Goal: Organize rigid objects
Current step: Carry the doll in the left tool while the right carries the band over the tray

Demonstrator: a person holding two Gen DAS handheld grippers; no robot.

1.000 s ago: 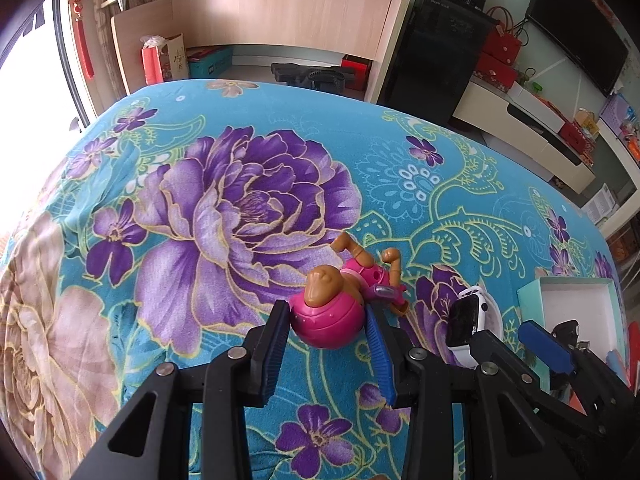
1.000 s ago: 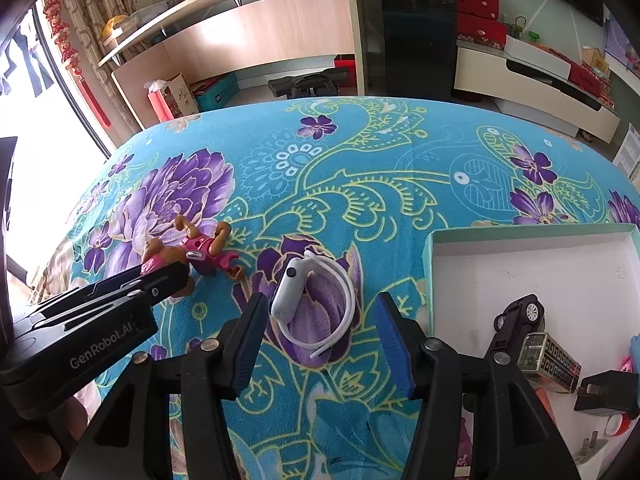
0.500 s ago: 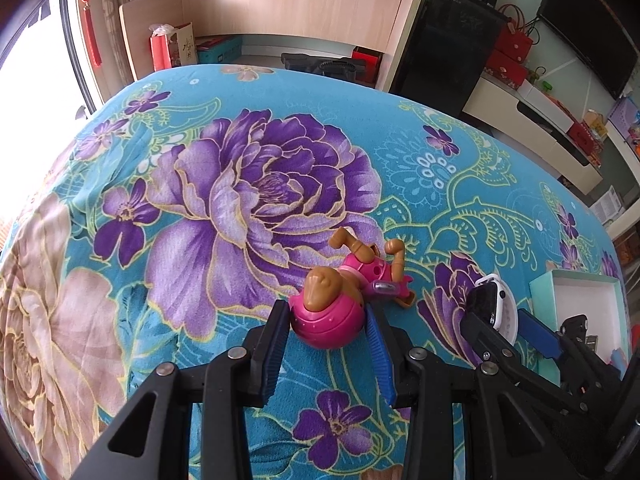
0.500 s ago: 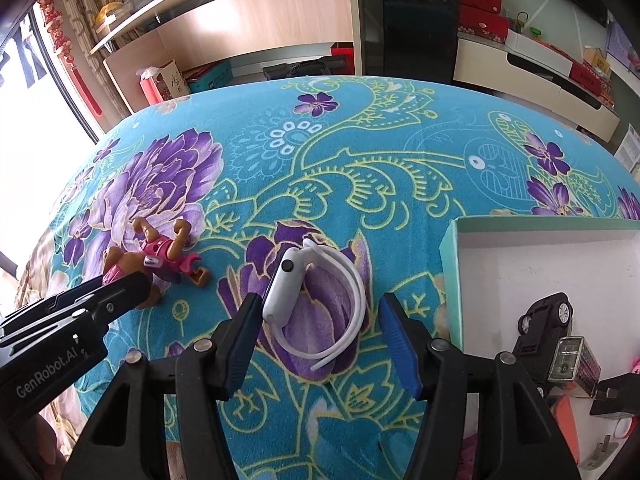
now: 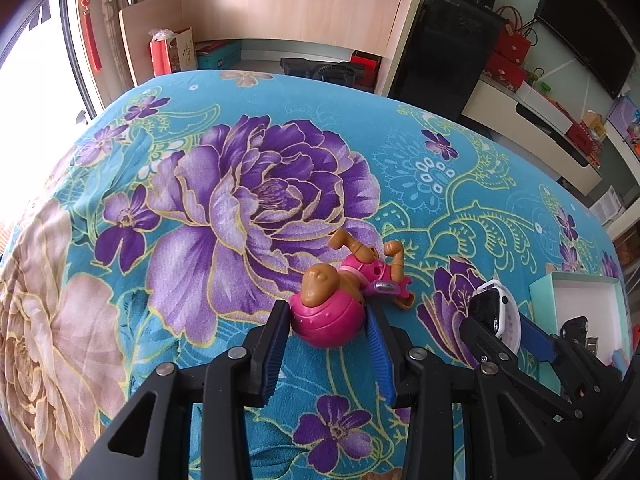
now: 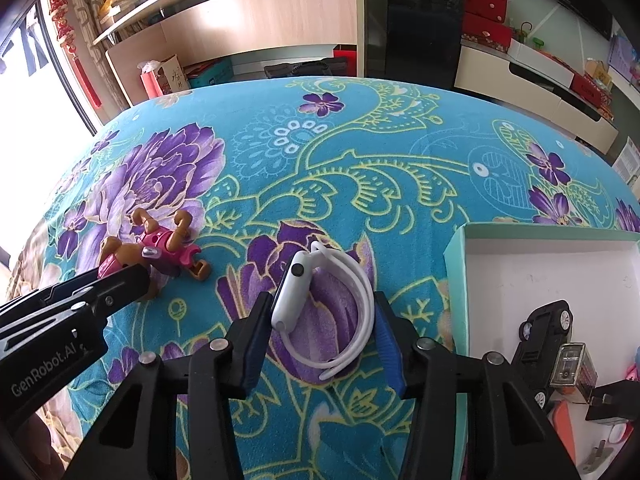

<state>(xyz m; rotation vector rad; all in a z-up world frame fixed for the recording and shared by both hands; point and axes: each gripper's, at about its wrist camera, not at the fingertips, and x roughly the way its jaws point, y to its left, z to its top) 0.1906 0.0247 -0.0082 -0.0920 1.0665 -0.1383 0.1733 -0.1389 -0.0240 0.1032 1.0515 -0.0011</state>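
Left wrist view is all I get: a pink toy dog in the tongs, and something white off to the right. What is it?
Observer: A white watch, strap looped, between the right tongs, which have just been closing onto it.
Operator: What's in that box?
Observer: The box holds a black toy car.
Operator: Anything else?
Observer: A small clear case sits right beside the car.

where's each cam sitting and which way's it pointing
Left wrist: on the left gripper, angled down at the floral cloth; its fingers clamp the pink toy dog; the right gripper shows at right.
Right wrist: on the right gripper, angled down; its jaws, just closing, pinch the white smartwatch; the left gripper shows at left.
Shared: dog, watch, white box, both grippers.
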